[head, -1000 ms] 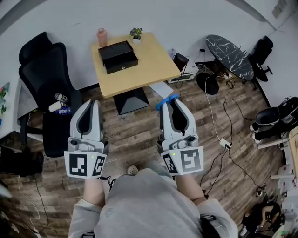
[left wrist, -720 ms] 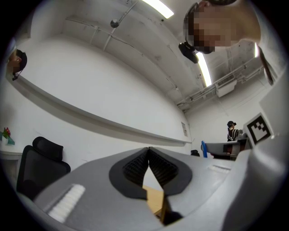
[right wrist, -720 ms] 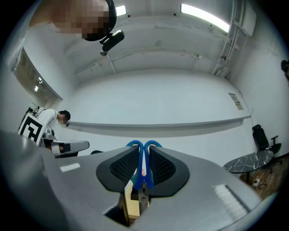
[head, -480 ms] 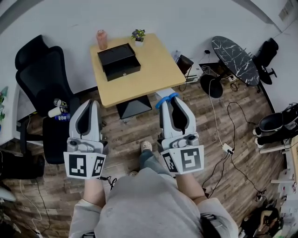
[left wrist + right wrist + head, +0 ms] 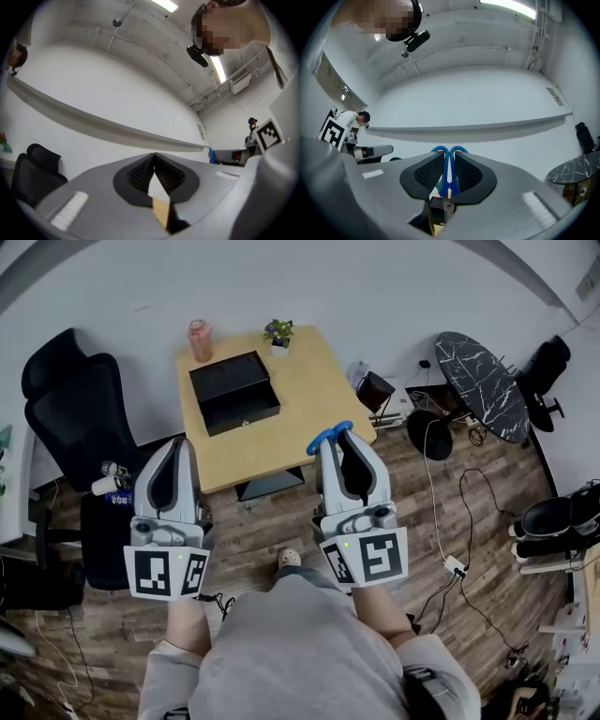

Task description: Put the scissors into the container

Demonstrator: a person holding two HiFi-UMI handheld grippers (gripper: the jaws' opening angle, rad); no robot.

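Between the clamped jaws of the right gripper (image 5: 449, 161), blue scissors (image 5: 440, 151) jut past the tips; left gripper (image 5: 153, 155) pressed together, empty

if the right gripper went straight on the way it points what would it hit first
Probably the white wall: the right gripper, shut on the scissors, seems aimed above the table, though depth is unclear.

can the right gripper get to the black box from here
Probably yes. The right gripper, shut on the scissors, shows at the table's near edge, and the box lies ahead to its left with bare tabletop between. The plant and bottle stand beyond it.
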